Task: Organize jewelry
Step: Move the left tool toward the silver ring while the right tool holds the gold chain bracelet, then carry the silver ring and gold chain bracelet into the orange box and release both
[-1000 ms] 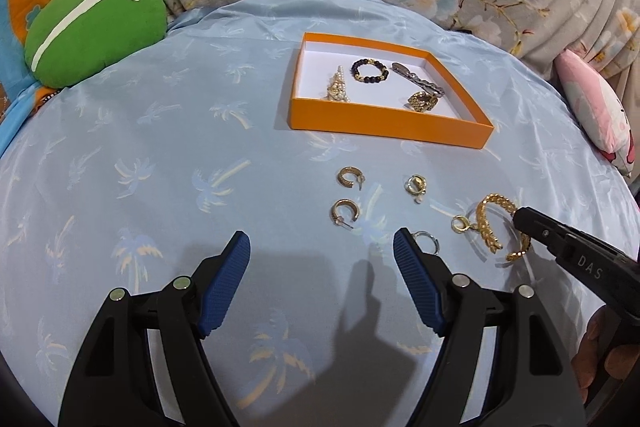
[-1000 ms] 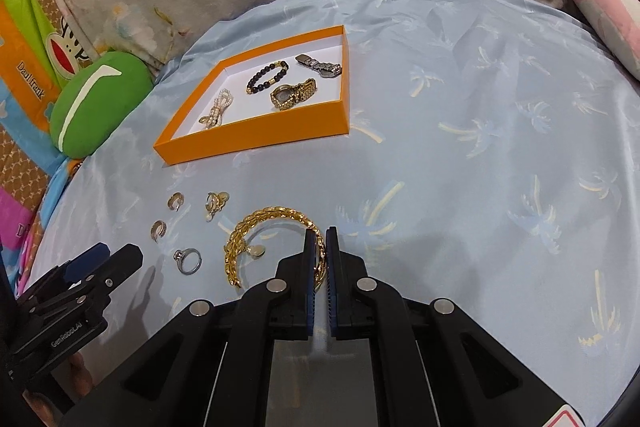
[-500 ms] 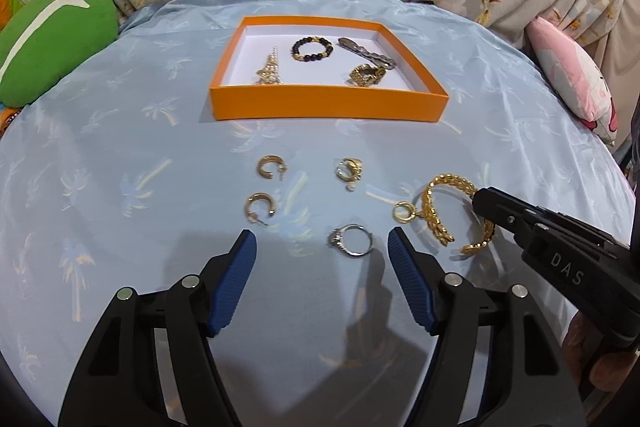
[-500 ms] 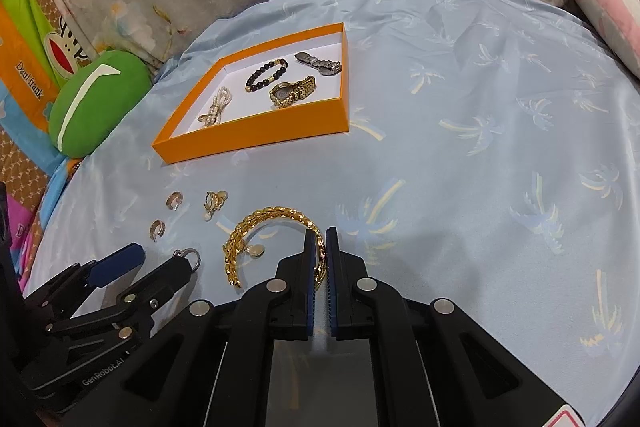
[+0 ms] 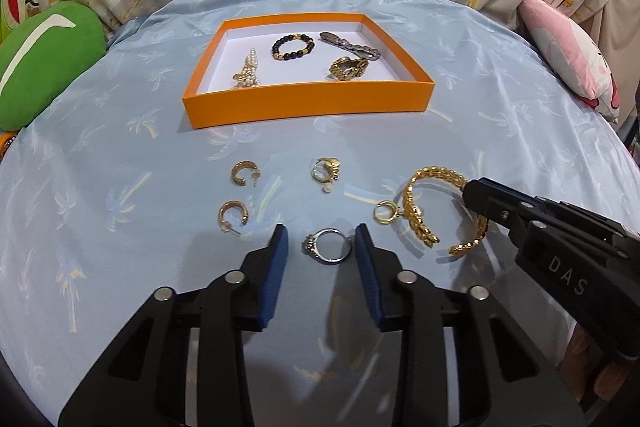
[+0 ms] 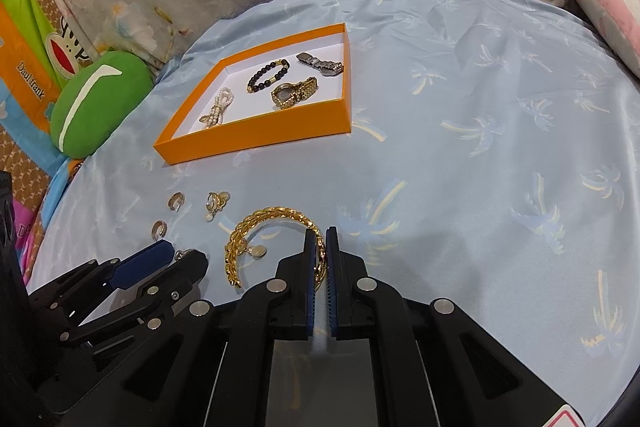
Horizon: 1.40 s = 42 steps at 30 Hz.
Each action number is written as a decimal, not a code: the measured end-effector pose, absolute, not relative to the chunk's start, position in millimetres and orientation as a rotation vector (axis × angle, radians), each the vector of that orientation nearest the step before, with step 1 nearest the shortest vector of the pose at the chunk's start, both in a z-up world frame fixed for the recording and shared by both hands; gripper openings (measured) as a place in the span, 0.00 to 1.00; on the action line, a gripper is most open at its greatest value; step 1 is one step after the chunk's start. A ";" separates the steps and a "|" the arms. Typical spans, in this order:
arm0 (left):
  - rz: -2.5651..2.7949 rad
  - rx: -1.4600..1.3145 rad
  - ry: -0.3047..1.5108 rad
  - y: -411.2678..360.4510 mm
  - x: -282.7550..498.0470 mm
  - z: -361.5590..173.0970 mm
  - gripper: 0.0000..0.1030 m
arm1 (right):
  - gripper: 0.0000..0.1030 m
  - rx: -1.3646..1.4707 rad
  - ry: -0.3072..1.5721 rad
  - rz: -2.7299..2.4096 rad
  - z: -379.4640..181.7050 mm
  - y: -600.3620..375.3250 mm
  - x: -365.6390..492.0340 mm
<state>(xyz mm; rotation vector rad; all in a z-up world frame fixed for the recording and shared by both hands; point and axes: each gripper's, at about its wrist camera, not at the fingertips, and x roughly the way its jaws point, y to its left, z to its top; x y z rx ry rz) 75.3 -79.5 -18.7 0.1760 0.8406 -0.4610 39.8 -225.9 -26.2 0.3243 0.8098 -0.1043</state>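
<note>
Closing around the silver ring [image 5: 329,245], left gripper [image 5: 321,239] pads not yet touching | right gripper [image 6: 320,242] clamped the gold chain bangle [image 6: 256,227] beside that ring | ring mostly hidden in right view | orange tray [image 5: 308,98] beyond it

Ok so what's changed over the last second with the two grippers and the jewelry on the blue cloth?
The left gripper has moved in over the silver ring and its jaws have just been closing; the ring now lies between them, the right pad at its rim, not clearly clamped. The right gripper stayed shut on the gold chain bracelet. The earrings and the orange box have not moved.
</note>
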 end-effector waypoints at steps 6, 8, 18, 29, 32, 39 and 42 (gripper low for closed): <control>-0.471 0.147 0.842 -76.6 74.7 -18.2 0.23 | 0.04 0.326 0.807 -0.104 -26.2 -225.7 39.6; -0.472 0.136 0.836 -75.1 74.0 -17.1 0.23 | 0.04 0.327 0.805 -0.103 -25.7 -225.6 39.8; -0.467 0.052 0.827 -60.5 72.8 -5.2 0.23 | 0.04 0.316 0.773 -0.087 -16.7 -222.3 36.4; -0.443 -0.010 0.772 -45.3 124.2 30.7 0.23 | 0.04 0.331 0.728 -0.032 19.8 -231.6 79.5; -0.449 -0.020 0.772 -50.6 148.4 37.6 0.23 | 0.04 0.339 0.738 -0.014 23.9 -233.6 104.4; -0.474 -0.014 0.796 -72.6 194.7 38.7 0.23 | 0.04 0.327 0.815 -0.033 12.7 -238.1 156.9; -0.488 0.006 0.864 -83.0 209.9 28.1 0.23 | 0.04 0.334 0.872 -0.031 4.5 -243.0 167.5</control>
